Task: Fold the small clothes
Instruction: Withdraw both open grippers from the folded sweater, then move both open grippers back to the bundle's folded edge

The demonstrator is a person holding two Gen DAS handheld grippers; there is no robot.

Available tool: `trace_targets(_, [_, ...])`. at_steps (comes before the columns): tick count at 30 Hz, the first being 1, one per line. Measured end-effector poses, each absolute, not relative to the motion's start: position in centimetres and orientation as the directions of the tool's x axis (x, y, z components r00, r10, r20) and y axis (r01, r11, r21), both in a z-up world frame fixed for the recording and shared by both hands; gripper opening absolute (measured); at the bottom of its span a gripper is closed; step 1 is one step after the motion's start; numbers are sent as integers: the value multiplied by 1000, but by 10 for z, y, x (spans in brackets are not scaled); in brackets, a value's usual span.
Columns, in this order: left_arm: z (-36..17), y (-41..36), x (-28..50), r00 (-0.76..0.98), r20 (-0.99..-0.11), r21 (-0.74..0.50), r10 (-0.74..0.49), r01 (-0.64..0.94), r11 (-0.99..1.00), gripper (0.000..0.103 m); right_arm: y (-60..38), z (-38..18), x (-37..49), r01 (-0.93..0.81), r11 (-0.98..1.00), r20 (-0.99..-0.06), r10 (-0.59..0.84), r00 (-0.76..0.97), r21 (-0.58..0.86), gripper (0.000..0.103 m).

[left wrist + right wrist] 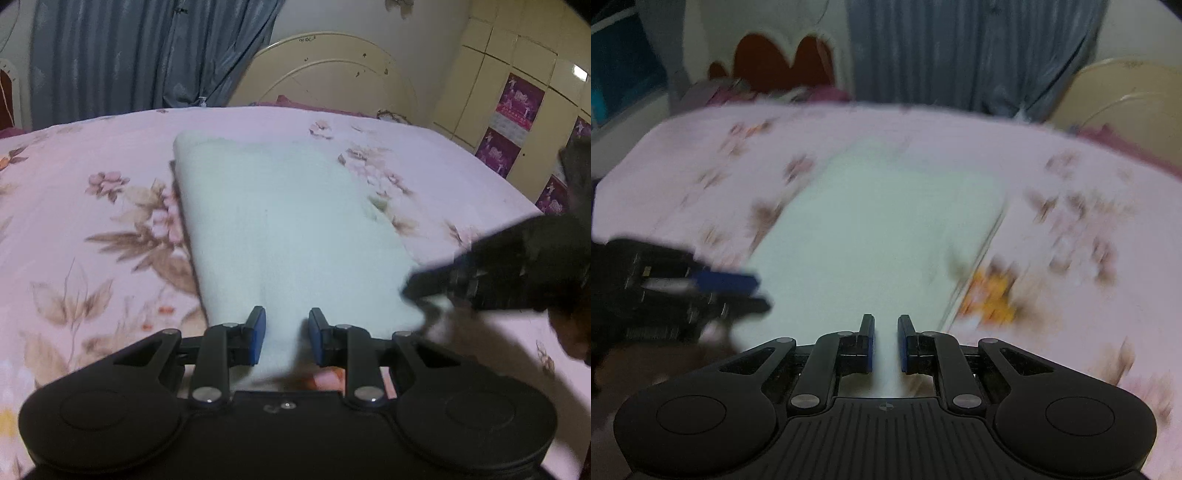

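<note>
A fuzzy, matt white cloth [295, 229] is lying on the bed's [92, 229] smooth floral cotton sheet; beside the cloth, matt black plastic fingers [258, 332] are showing blue rubbery pads.

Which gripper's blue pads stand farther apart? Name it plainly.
The left gripper: its blue pads stand visibly farther apart over the white cloth than those of the right gripper, which leave only a narrow slit.

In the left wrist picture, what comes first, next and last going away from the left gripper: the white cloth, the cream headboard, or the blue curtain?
From the left gripper:
1. White cloth, right at its fingertips, lying on the bed.
2. Cream headboard, at the bed's far end, centre-right.
3. Blue curtain, behind the headboard, upper left.
</note>
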State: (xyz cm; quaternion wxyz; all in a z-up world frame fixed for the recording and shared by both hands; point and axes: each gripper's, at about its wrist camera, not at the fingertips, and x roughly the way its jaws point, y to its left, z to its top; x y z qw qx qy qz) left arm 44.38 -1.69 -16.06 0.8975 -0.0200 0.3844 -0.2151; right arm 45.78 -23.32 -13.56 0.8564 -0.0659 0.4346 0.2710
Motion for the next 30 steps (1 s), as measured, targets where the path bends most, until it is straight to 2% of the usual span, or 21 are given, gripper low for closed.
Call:
trace_targets(2, [-158,-18,438,610,-692,-179,-387,374,910,24,-235,-143,447,-525,846,-779,392,489,96,12])
trace_targets(5, [-148,-12,439,624,-687,-179,-373,352,919,33,-240,-133,449,-493,861,-774,395,495,124,12])
trace_targets(7, [-143,-8,442,662,-665,-161,-344,322,933,57,-248,-124,455,-454,879,-744,400,536,145,12])
trace_targets(9, [-138,-3,452,698,-645,-148,-311,286,947,65,-256,-119,466,-400,899,-725,394,564,177,14])
trace_targets(10, [-136,-2,458,705,-639,-150,-307,277,949,66,-257,-118,471,-378,907,-721,386,575,185,28])
trace_targets(11, [-134,0,465,711,-632,-159,-309,271,949,67,-260,-116,476,-362,911,-711,388,587,198,50])
trace_targets(12, [-132,1,472,714,-626,-170,-312,266,949,67,-263,-115,480,-352,912,-696,394,601,212,56])
trace_targets(19, [-139,4,522,685,-645,-266,-340,216,940,63,-274,-124,527,-267,892,-681,451,576,365,57])
trace_targets(22, [-147,-3,531,657,-679,-249,-327,212,945,60,-269,-130,540,-275,904,-691,427,583,327,56])
trace_targets(23, [-151,-6,534,647,-701,-216,-298,206,954,59,-271,-136,546,-241,928,-717,372,589,283,49])
trace_targets(24, [-154,-7,535,637,-716,-204,-285,199,959,59,-278,-144,552,-203,932,-731,363,579,301,49])
trace_targets(26, [-153,-5,533,639,-713,-217,-288,190,958,58,-291,-143,555,-148,906,-718,406,566,396,49])
trace_targets(28, [-151,-2,531,650,-701,-223,-295,194,955,59,-291,-131,546,-185,904,-686,414,599,385,49])
trace_targets(30, [-151,1,532,652,-690,-256,-315,188,948,60,-296,-128,544,-186,874,-659,464,591,449,49])
